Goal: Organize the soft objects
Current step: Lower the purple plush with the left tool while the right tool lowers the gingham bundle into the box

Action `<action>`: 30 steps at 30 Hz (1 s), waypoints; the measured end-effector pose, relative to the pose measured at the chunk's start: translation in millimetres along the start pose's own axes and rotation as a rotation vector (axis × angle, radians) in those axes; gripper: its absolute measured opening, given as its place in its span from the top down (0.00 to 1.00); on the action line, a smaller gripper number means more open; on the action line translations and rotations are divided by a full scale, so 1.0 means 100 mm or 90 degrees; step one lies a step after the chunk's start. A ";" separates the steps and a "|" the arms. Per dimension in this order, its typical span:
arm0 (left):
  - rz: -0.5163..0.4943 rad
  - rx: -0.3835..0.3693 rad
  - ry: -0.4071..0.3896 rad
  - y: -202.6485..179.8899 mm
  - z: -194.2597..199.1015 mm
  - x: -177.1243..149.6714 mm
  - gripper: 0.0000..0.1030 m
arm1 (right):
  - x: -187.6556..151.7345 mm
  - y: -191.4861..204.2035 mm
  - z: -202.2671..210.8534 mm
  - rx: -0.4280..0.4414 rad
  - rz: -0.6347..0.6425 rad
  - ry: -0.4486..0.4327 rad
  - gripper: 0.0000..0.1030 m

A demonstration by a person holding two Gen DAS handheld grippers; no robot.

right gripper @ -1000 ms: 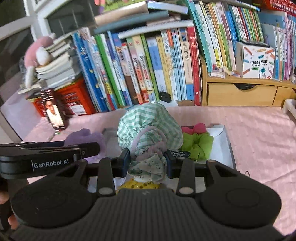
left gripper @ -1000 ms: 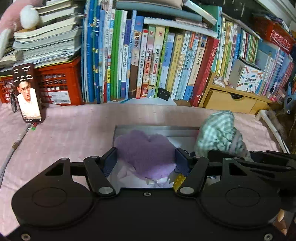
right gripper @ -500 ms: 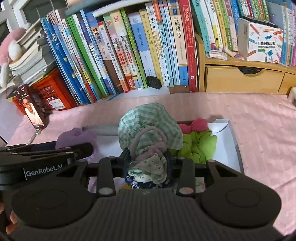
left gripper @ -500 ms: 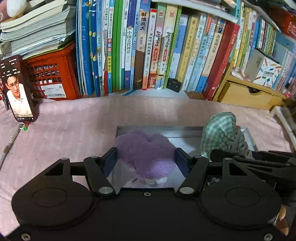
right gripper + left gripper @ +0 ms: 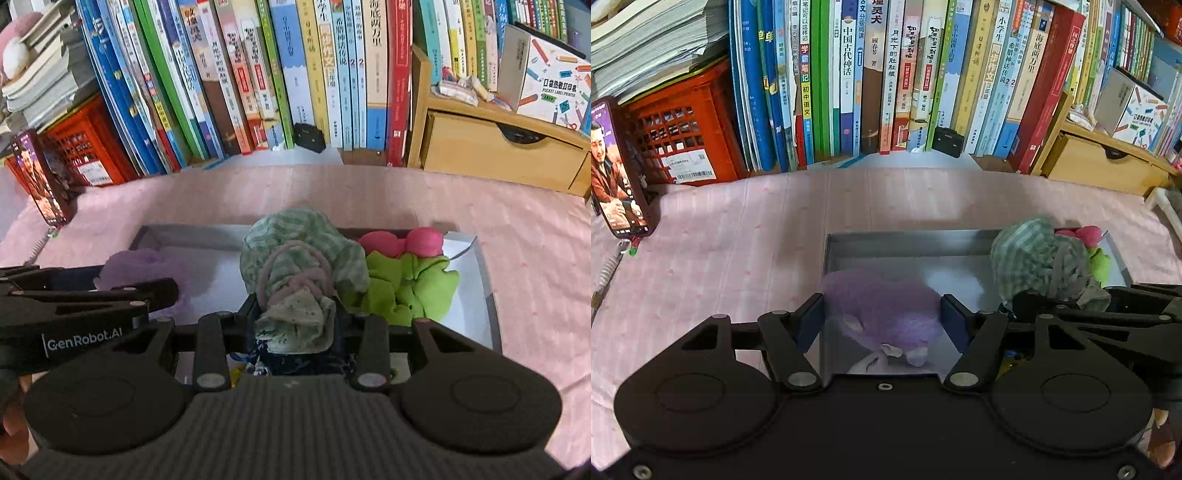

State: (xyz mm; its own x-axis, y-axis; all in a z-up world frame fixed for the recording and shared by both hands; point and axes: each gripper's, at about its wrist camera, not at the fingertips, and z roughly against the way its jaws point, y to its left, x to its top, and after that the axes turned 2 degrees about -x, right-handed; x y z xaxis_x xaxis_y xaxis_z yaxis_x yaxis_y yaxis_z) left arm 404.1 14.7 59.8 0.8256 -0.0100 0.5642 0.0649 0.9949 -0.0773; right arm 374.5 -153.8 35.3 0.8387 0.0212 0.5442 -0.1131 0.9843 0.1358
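so both grippers are loaded right now and both are hanging over the tray (image 5: 908, 238), which sits on the pink cloth (image 5: 738, 229) in front of the row of books (image 5: 871, 74). the left gripper (image 5: 882, 314) has its two blue-padded fingers pressed against either side of a fuzzy purple heart pillow (image 5: 882, 306), so it's closed down to about the width of the plush and squeezing it, over the left end of the tray. the right gripper (image 5: 295, 317) is pinched much narrower on the tied neck of a green checked cloth bundle (image 5: 303, 251) with a pinkish hair tie (image 5: 291, 273) wrapped round it, roughly over the middle of the tray. already lying in the right end of the tray are a lime green scrunchie (image 5: 410, 288) and a pink soft thing (image 5: 402, 242) touching it at the back, so i'd say that corner is done. there's also something dark blue patterned and a bit of yellow peeking out under the right gripper, but too hidden to say what they are or if they count as placed. my read: past halfway, two items being set in at once, neither let go of yet. what's left looks like lowering both, opening up, and backing out without dragging the plush along. can't see any more loose soft stuff on the cloth from these two views, though the bottom of each view is blocked by the gripper body.
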 end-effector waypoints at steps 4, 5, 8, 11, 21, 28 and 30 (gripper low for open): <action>-0.010 0.005 0.001 -0.02 -0.01 0.01 0.36 | 0.01 -0.01 -0.03 0.003 -0.002 0.008 0.58; -0.012 0.005 0.001 -0.02 -0.02 0.01 0.36 | 0.01 -0.01 -0.03 0.004 -0.003 0.010 0.58; -0.014 0.006 0.000 -0.03 -0.03 0.02 0.36 | 0.02 -0.02 -0.05 0.003 -0.005 0.018 0.55; -0.019 0.004 0.000 -0.02 -0.03 0.02 0.36 | 0.02 -0.01 -0.06 0.002 -0.004 0.021 0.54; -0.030 -0.001 -0.003 -0.02 -0.04 0.02 0.36 | 0.02 -0.02 -0.06 0.006 -0.007 0.023 0.53; -0.030 -0.005 -0.007 0.00 -0.03 0.01 0.34 | 0.02 -0.03 -0.07 0.005 -0.009 0.022 0.46; -0.023 -0.008 -0.001 0.01 -0.03 0.01 0.31 | 0.02 -0.04 -0.06 0.007 -0.008 0.022 0.45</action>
State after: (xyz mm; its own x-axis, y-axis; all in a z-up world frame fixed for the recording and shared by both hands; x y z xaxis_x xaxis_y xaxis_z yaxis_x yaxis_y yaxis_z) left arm 406.4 15.7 57.6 0.8214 -0.0457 0.5685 0.1020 0.9925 -0.0677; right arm 379.9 -156.4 30.6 0.8582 0.0160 0.5130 -0.1088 0.9825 0.1513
